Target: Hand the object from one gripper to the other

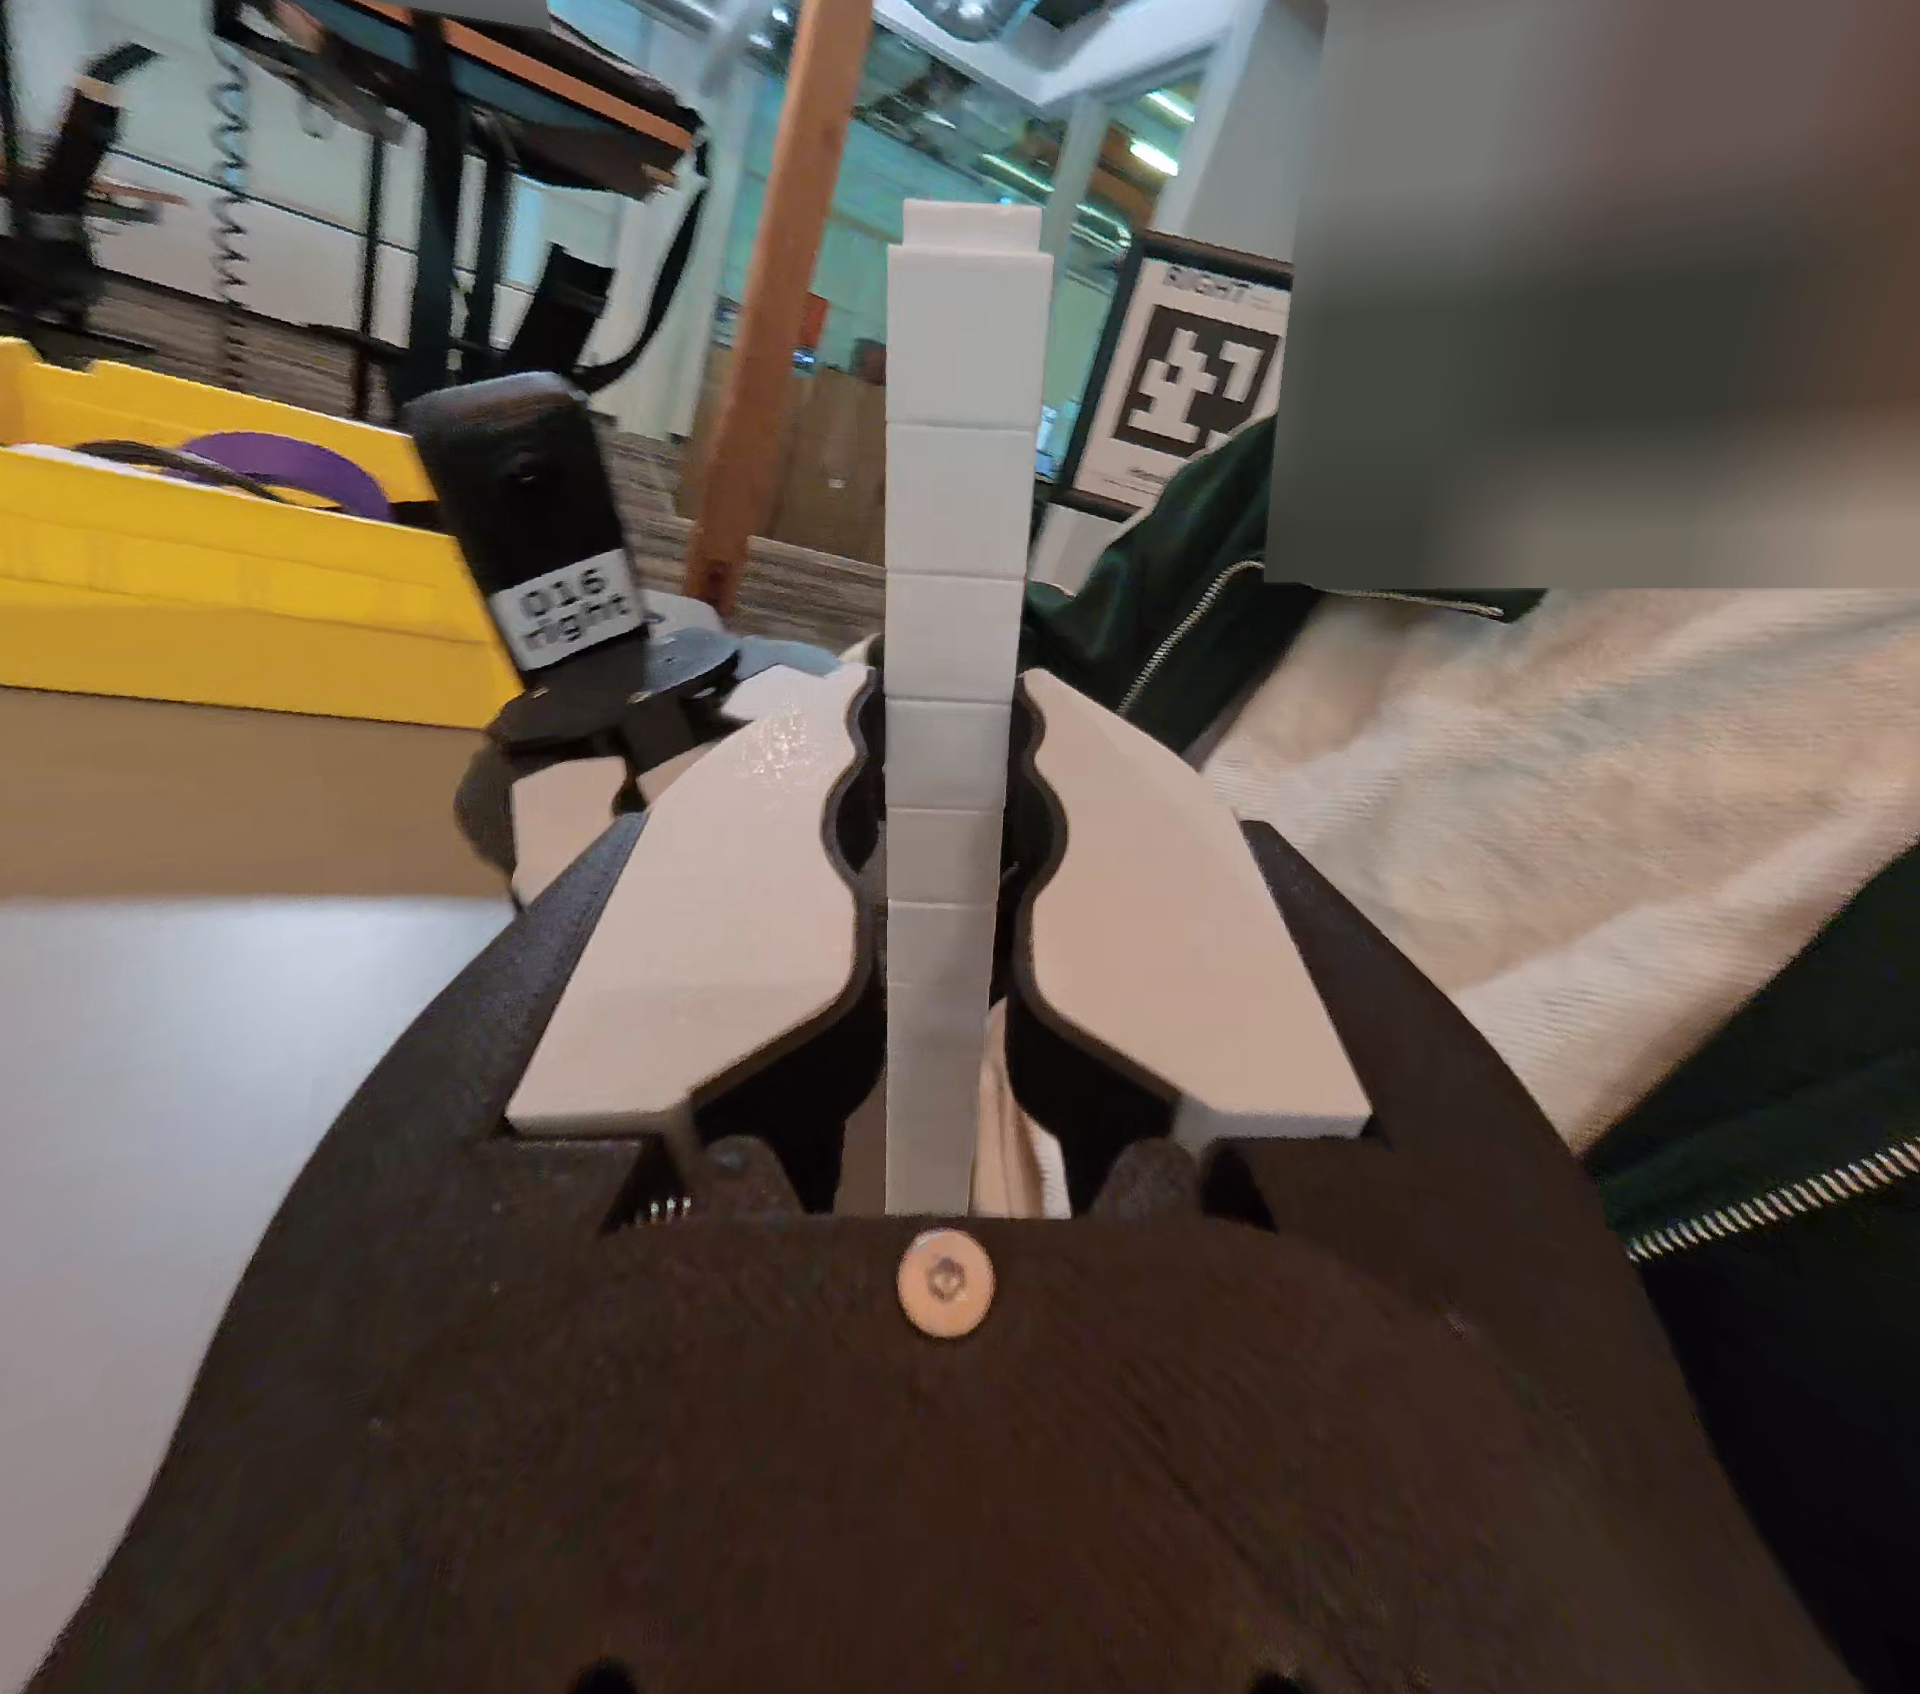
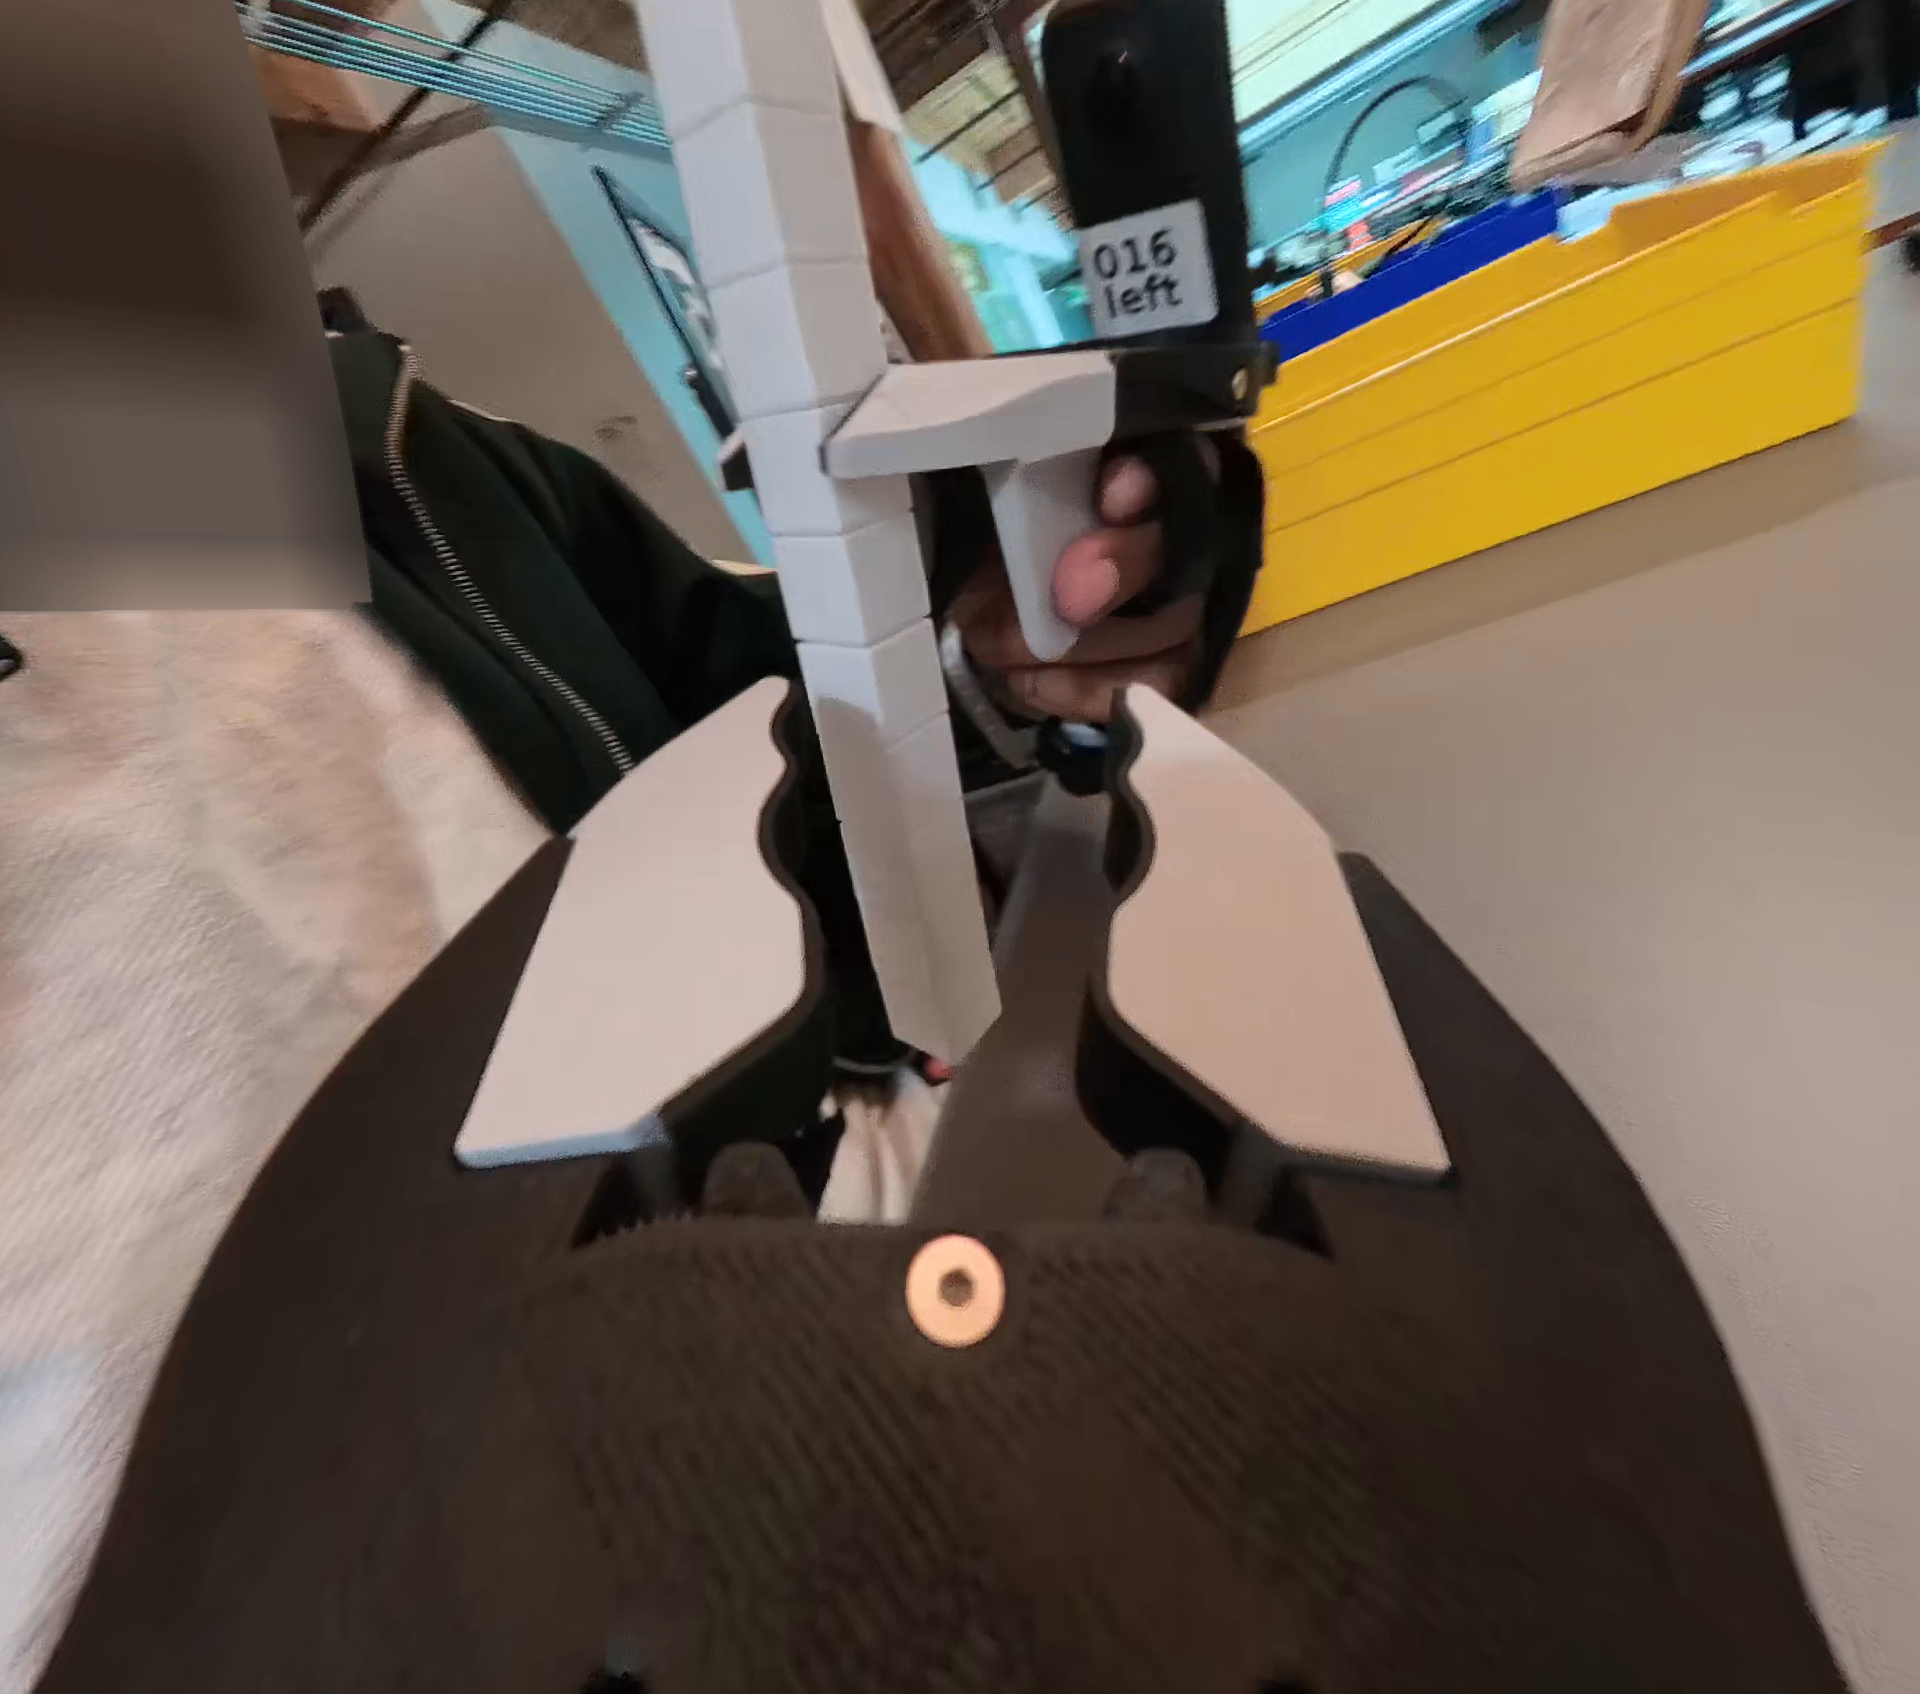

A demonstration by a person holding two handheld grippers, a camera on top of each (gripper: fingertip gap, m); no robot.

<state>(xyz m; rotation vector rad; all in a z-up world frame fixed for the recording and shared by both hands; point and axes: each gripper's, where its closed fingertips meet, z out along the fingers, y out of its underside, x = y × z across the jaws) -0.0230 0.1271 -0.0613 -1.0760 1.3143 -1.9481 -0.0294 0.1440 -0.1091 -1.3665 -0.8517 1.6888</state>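
A long white bar of several stacked blocks point(image 1: 951, 501) stands upright. My left gripper point(image 1: 948, 699) is shut on it near its middle, and the bar runs down between the fingers. In the right wrist view the left gripper point(image 2: 821, 444) clamps the bar point(image 2: 769, 190) from the right, held by a person's hand point(image 2: 1091, 595). My right gripper point(image 2: 956, 709) is open, and the bar's lower end hangs between its fingers, close to the left finger point(image 2: 665, 917) and apart from the right one. The right gripper's black camera point(image 1: 530, 501) shows at the left behind my left gripper.
A yellow bin point(image 1: 208, 595) stands on the grey table point(image 1: 156, 1073); it also shows in the right wrist view point(image 2: 1558, 356). A person in a dark green zip jacket point(image 1: 1766, 1073) and white top is close on the right. A wooden post point(image 1: 821, 138) rises behind.
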